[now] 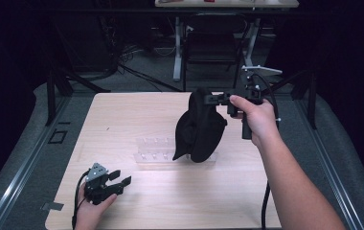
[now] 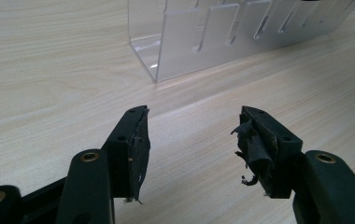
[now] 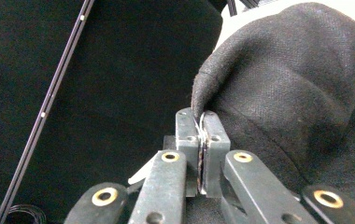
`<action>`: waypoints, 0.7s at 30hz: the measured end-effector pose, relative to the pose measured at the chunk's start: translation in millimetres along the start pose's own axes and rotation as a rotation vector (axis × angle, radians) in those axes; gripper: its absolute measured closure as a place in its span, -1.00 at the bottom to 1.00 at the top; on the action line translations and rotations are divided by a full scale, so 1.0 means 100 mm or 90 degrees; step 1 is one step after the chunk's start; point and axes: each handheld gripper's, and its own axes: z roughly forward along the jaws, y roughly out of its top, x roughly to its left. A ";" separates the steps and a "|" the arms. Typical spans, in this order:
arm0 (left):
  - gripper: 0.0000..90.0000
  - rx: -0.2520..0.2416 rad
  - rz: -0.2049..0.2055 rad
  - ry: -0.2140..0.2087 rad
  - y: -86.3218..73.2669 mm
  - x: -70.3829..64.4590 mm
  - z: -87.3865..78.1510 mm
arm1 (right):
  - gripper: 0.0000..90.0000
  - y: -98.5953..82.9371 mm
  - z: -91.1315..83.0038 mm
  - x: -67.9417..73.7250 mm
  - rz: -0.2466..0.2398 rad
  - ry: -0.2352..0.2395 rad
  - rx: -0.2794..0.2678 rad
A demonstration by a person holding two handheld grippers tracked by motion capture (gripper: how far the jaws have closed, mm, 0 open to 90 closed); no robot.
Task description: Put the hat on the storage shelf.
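in the high view the right gripper (image 1: 217, 98), a black two-jaw tool held in the person's right hand (image 1: 255, 118), sits right of centre in the upper half of the frame, above the far part of the pale wooden table (image 1: 122, 120). its jaws are clenched on the edge of a black fabric cap (image 1: 200, 127), which hangs down from them at the centre of the frame, its lower end in front of a clear acrylic slotted rack (image 1: 156, 151) that stands on the table in the middle of the picture. whether the cap touches the rack cannot be told. in the right gripper view the two jaws stand pressed together at bottom centre with a thin fold of the cap's rim between them, and the cap's black cloth bulges over the right half of the frame.

the left gripper (image 1: 118, 182), in the person's left hand (image 1: 91, 211), rests low at the lower left of the high view, near the table's near edge and well apart from the cap. it is released: in the left gripper view its jaws stand wide apart at the bottom of the frame with bare wood between them, their worn black pads (image 2: 137, 154) frayed, and the rack's end at top centre.
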 end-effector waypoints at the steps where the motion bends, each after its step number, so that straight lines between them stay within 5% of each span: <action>1: -0.03 0.005 0.003 -0.003 0.00 0.00 0.00 | 0.97 0.00 0.01 0.00 0.000 -0.001 0.002; 17: 0.04 -0.033 0.025 -0.042 0.20 -0.24 -0.03 | 0.97 -0.02 0.18 0.01 0.006 0.021 -0.004; 21: 0.07 -0.033 0.060 -0.058 0.28 -0.37 -0.02 | 0.97 -0.04 0.22 -0.01 0.018 0.033 -0.014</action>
